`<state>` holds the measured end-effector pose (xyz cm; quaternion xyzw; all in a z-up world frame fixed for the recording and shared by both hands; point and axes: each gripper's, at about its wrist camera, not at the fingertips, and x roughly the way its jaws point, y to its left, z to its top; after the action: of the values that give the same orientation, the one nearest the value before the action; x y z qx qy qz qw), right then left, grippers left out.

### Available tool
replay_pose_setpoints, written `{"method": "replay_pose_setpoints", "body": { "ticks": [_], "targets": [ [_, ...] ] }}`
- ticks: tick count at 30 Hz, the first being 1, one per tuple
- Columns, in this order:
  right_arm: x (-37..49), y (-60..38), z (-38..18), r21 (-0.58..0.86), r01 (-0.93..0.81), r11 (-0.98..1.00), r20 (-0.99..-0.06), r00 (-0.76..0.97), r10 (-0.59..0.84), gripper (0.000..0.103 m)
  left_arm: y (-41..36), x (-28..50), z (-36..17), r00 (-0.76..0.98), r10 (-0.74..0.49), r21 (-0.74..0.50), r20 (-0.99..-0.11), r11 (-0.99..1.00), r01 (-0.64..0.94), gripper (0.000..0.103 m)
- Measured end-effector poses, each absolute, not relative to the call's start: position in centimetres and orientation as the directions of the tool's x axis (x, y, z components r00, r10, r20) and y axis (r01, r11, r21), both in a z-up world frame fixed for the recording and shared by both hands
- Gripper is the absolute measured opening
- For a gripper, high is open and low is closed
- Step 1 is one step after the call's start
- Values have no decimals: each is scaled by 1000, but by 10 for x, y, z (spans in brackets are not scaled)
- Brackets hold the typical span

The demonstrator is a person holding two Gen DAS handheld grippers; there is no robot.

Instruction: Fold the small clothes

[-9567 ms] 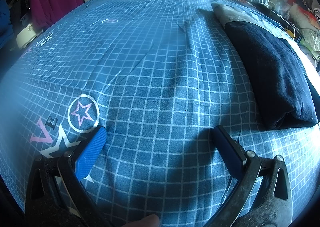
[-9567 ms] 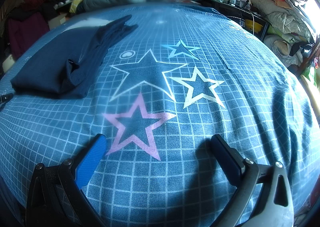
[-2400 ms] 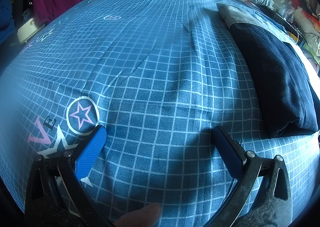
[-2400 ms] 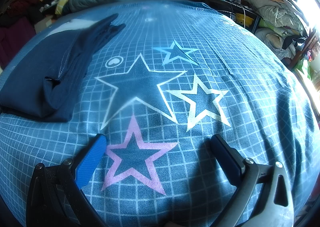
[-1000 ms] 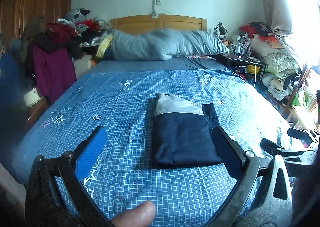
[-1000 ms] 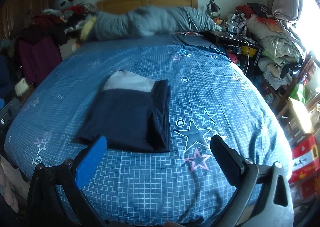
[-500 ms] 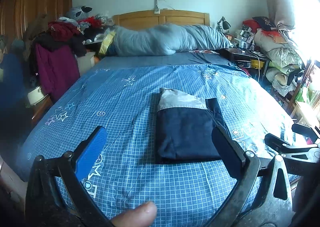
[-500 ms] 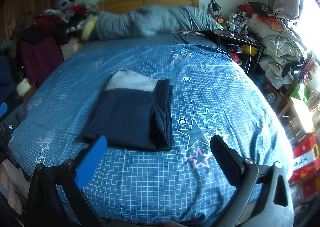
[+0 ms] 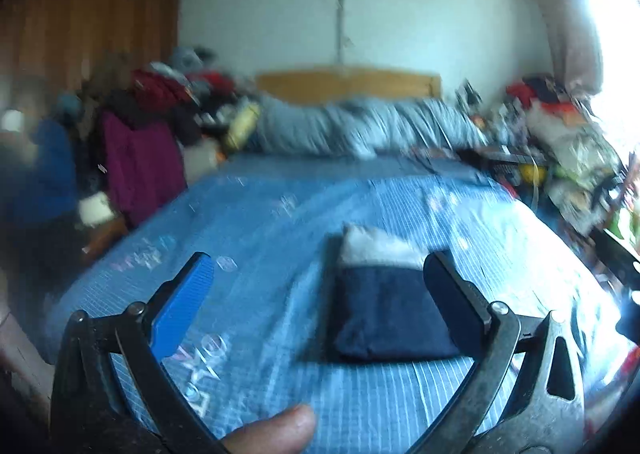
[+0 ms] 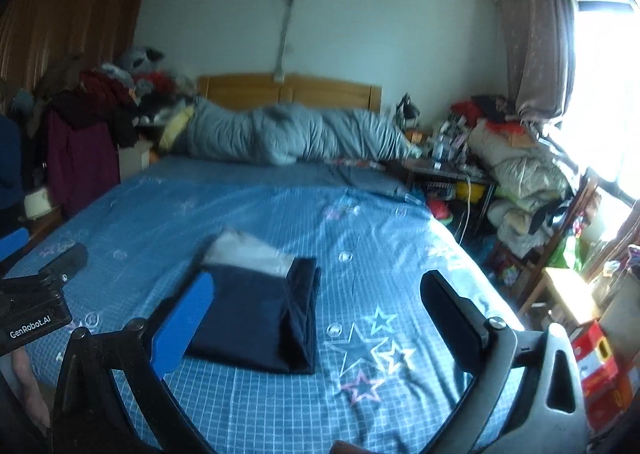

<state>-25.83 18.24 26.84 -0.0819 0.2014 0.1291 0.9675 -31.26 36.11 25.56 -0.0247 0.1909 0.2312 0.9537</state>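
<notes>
A folded navy garment with a pale grey band at its far end lies flat on the blue checked bedspread; the right wrist view shows the same garment near the foot of the bed. My left gripper is open and held well above and back from the bed, nothing between its fingers. My right gripper is open too, raised clear of the bedspread. The left gripper's body shows at the left edge of the right wrist view. A thumb rests at the bottom of the left view.
A rolled grey duvet lies against the wooden headboard. Clothes are heaped on the left. A cluttered nightstand, bundles, a wooden stool and red boxes crowd the right side by the window.
Both grippers have pulled further back and up from the bed, so the room shows wider. The left view is blurred by motion. The folded garment has not moved.
</notes>
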Motion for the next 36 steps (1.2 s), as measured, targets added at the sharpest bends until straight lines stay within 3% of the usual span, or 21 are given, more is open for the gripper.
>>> {"method": "replay_pose_setpoints", "body": {
  "ticks": [2, 7, 14, 18, 29, 36],
  "targets": [
    [-266, 182, 271, -121, -271, 955, -382, 901, 207, 103, 359, -323, 262, 829, 470, 22, -303, 873, -488, 103],
    [-258, 183, 256, -113, -285, 952, -468, 860, 202, 103, 359, -325, 265, 825, 461, 26, -328, 877, -480, 103],
    [-269, 180, 255, -126, -300, 946, -441, 871, 217, 103, 353, -327, 266, 833, 467, 63, -295, 880, -471, 103],
    [-267, 181, 257, -126, -320, 939, -444, 865, 235, 103, 353, -320, 264, 830, 438, 64, -344, 893, -445, 103],
    [-240, 191, 229, -48, -392, 919, -613, 738, 283, 103, 364, -300, 242, 747, 364, 36, -556, 909, -415, 103],
    [-237, 193, 229, -60, -386, 921, -615, 740, 270, 103, 363, -297, 238, 734, 321, 14, -598, 920, -391, 103]
  ]
}}
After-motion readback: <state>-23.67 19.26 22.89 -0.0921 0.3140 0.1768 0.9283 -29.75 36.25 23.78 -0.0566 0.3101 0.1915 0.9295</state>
